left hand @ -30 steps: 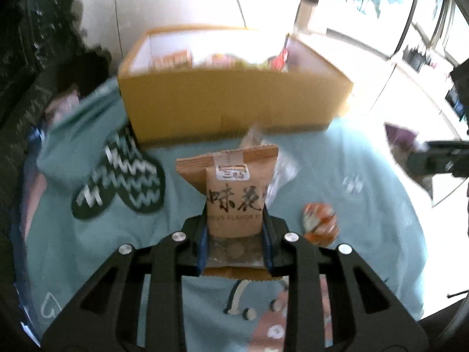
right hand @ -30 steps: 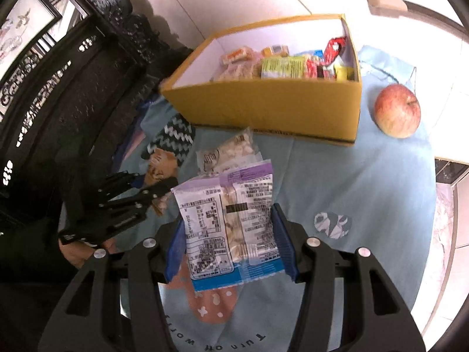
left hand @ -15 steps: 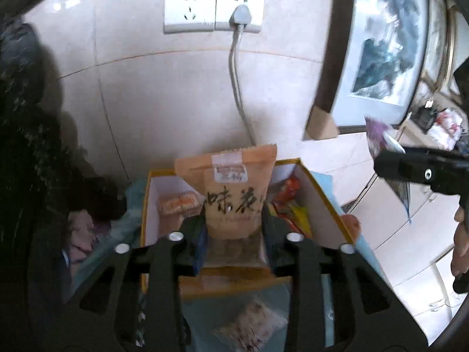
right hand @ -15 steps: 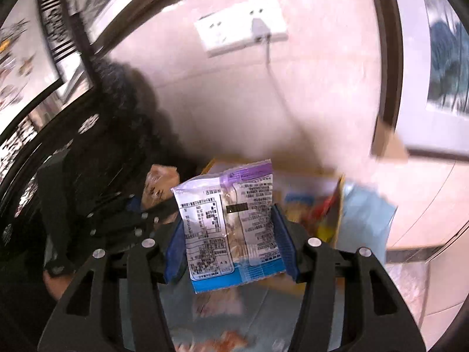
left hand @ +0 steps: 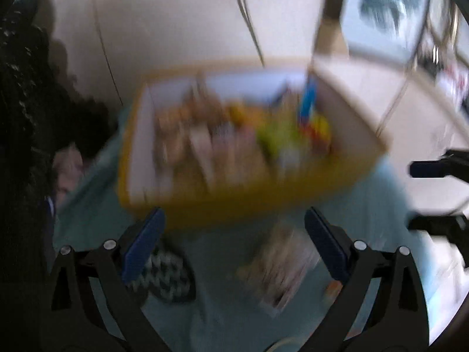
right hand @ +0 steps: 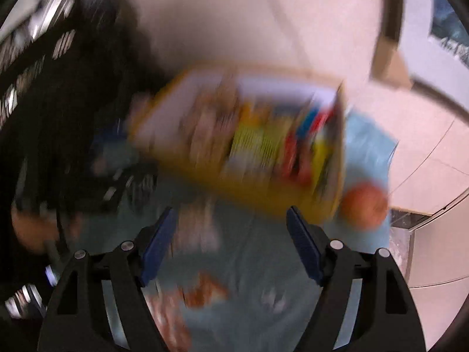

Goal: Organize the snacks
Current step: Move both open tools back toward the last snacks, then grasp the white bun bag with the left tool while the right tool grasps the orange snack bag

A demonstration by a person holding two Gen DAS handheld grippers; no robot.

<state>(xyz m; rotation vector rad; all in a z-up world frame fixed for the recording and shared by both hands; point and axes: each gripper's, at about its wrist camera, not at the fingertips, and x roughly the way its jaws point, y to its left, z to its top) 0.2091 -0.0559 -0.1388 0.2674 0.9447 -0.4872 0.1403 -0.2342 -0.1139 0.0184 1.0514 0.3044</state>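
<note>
Both views are smeared by motion. A yellow cardboard box (left hand: 234, 199) (right hand: 205, 173) full of snack packets stands on the light blue cloth (left hand: 222, 258) (right hand: 263, 252). My left gripper (left hand: 233, 223) hangs in front of the box, jaws opening wide, nothing between them. A pale snack packet (left hand: 278, 267) lies on the cloth below it. My right gripper (right hand: 230, 223) is also opening and empty; a pale packet (right hand: 196, 228) and an orange one (right hand: 205, 290) lie beneath it. The right gripper's fingers (left hand: 433, 168) show at the left view's right edge.
An apple (right hand: 363, 205) sits on the cloth right of the box. A dark zigzag patch (left hand: 167, 275) marks the cloth. Dark carved furniture (right hand: 44, 88) stands left, a tiled wall (left hand: 176, 23) behind. A hand (right hand: 26, 228) holds the other gripper at left.
The left gripper let go of the brown packet and the right gripper let go of the purple and white packet; both now stand open and empty, and both views have tilted back down over the box.
</note>
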